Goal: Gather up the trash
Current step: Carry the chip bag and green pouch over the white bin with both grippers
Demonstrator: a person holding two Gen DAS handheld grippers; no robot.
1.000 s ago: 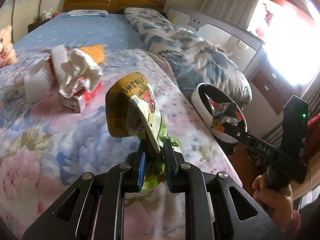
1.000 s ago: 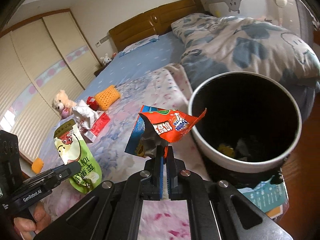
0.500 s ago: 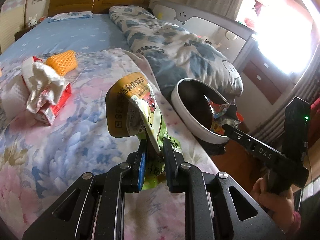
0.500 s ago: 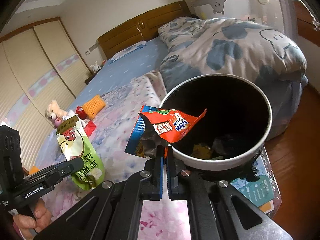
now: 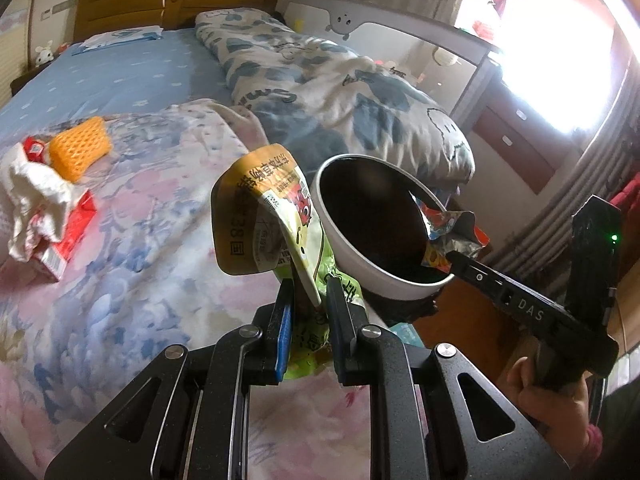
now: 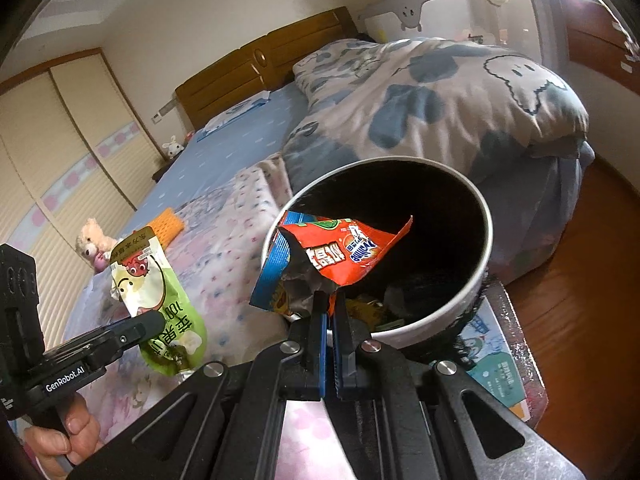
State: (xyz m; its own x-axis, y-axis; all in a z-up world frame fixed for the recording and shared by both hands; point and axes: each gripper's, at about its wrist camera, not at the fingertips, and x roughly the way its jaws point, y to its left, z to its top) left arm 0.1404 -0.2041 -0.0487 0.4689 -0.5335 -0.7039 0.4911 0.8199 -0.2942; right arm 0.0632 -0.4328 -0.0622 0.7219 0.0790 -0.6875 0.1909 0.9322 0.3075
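My left gripper (image 5: 307,288) is shut on a green and yellow snack pouch (image 5: 264,216), held upright above the floral blanket just left of the white trash bin (image 5: 360,256). The same pouch (image 6: 160,300) shows at lower left in the right wrist view. My right gripper (image 6: 330,300) is shut on a torn red and blue wrapper (image 6: 340,252), which hangs over the near rim of the bin (image 6: 484,240). Some trash lies in the dark bottom of the bin. From the left wrist view the wrapper (image 5: 448,228) sits at the bin's right rim.
On the blanket lie an orange mesh sponge (image 5: 80,148), a crumpled white tissue (image 5: 28,204) and a red carton (image 5: 68,240). A folded quilt (image 5: 340,92) lies behind the bin. A booklet (image 6: 496,376) lies under the bin. A teddy bear (image 6: 92,240) sits far left.
Both grippers have carried their wrappers toward the bin, which looks larger and nearer. The red wrapper now hangs over the bin's opening. Neither grip has changed.
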